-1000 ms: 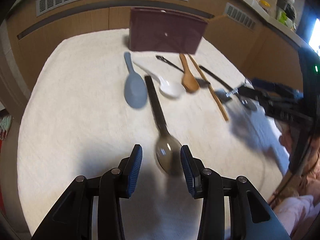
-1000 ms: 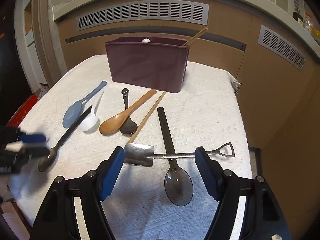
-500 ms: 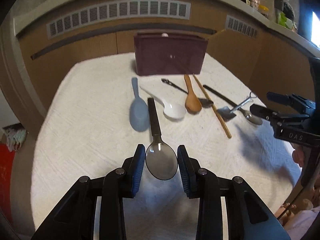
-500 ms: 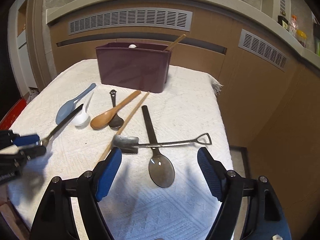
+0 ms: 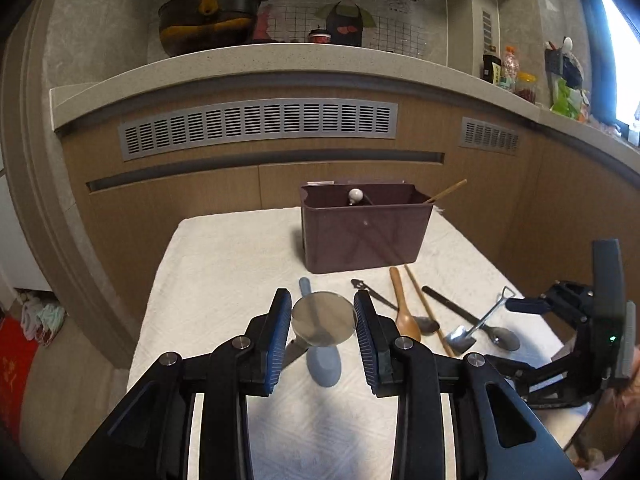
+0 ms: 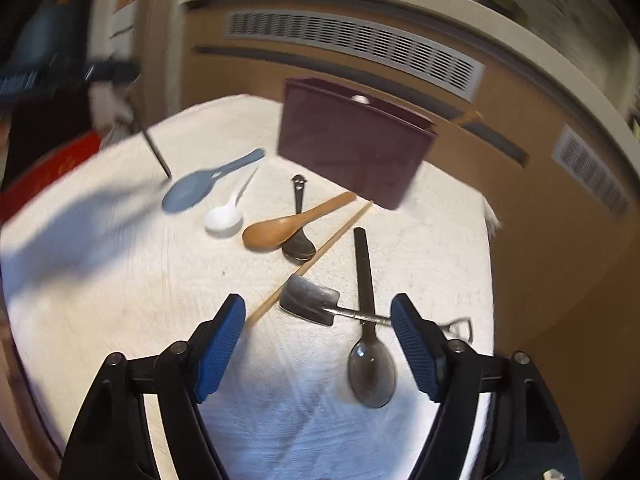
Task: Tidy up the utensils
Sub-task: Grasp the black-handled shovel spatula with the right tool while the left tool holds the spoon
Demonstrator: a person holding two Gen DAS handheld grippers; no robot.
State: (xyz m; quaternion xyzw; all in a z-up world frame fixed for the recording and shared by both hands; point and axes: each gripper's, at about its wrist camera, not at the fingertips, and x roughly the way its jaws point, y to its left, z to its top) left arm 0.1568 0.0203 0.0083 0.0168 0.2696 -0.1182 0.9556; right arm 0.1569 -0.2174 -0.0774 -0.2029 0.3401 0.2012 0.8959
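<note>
While your left gripper (image 5: 322,320) held the dark-handled metal spoon (image 5: 324,317) by its bowl between narrowed fingers, the handle hung down and away toward the white-towelled worktop (image 5: 224,264). The maroon plastic utensil box (image 5: 366,228) stood straight ahead beyond it. Your right gripper (image 6: 318,344) hovered over the small metal shovel-shaped spoon (image 6: 310,300), its wide fingers closing on nothing.

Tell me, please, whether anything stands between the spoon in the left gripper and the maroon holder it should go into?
Nothing visible does. The left gripper holds the metal spoon by its bowl, lifted off the white cloth. The maroon holder stands ahead with its top open; the blue spoon and the others lie flat below.
</note>
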